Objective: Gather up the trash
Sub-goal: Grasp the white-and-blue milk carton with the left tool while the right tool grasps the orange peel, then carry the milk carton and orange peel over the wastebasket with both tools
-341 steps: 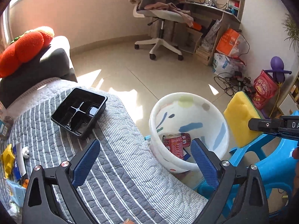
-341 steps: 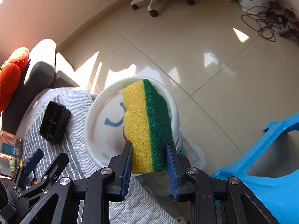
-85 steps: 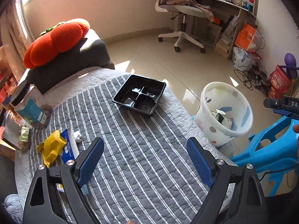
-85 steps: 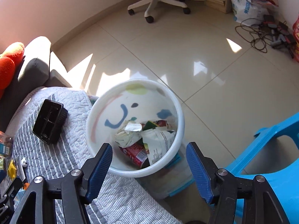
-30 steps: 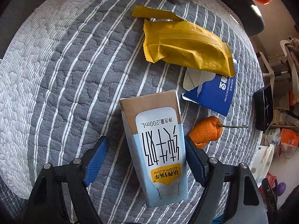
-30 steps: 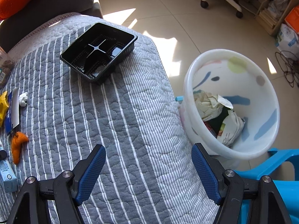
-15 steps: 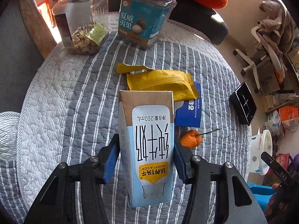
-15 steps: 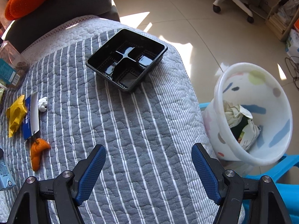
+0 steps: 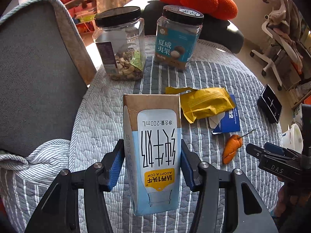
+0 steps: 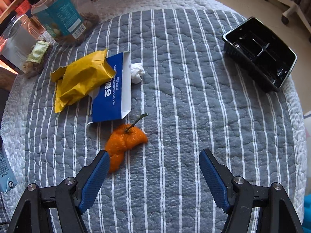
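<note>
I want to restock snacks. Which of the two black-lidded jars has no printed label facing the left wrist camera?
The left jar: clear walls show mixed nuts at the bottom. The right jar faces the camera with a teal label.

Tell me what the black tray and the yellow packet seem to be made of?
The black tray looks like thin glossy moulded plastic: bright glints on its dividers. The yellow packet seems to be matte plastic film: crinkled, with crimped, serrated ends.

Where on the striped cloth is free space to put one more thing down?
The widest bare patch lies between the orange peel and the black tray. It is crowded around the yellow wrapper, blue carton flap and tissue ball.
</note>
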`<action>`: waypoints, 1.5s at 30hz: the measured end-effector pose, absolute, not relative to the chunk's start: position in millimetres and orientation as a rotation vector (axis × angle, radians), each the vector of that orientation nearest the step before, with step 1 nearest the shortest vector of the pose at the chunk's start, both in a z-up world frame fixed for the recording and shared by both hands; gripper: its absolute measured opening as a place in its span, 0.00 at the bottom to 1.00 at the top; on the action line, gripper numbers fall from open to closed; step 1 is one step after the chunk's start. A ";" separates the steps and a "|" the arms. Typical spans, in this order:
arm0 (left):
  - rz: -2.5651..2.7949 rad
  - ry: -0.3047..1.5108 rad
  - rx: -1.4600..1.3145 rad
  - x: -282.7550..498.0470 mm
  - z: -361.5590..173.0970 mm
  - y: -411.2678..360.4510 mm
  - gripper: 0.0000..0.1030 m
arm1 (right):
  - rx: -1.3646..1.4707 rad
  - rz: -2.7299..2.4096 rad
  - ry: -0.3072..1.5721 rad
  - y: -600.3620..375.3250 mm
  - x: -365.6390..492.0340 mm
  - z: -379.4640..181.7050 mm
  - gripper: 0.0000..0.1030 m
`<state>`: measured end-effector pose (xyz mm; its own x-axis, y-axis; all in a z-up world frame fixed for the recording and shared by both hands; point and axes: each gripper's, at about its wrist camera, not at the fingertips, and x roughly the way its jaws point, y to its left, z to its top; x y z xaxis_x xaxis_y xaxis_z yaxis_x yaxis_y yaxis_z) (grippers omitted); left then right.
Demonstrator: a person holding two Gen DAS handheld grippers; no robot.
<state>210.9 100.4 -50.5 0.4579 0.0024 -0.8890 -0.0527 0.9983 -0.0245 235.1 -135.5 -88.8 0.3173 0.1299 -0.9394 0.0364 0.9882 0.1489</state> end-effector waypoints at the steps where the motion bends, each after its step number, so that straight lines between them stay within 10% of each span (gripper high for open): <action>1: 0.036 1.095 -0.050 209.6 -50.5 103.2 0.54 | 0.155 0.064 1.254 -130.7 238.7 -93.1 0.77; 16: 0.042 1.109 -0.021 206.6 -56.7 116.1 0.54 | 0.160 0.011 1.300 -109.4 261.5 -135.9 0.69; 27: 0.029 1.103 0.014 204.1 -55.1 105.7 0.54 | 0.118 0.072 1.286 -106.4 252.0 -122.3 0.18; 45: -0.047 1.079 0.040 205.5 -42.9 49.9 0.54 | 0.228 0.066 1.181 -181.1 224.2 -62.6 0.17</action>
<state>205.5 49.9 -42.9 0.4718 -0.0189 -0.8815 0.0580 0.9983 0.0097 224.2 -181.1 -62.6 0.3814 0.1699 -0.9087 0.0681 0.9751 0.2109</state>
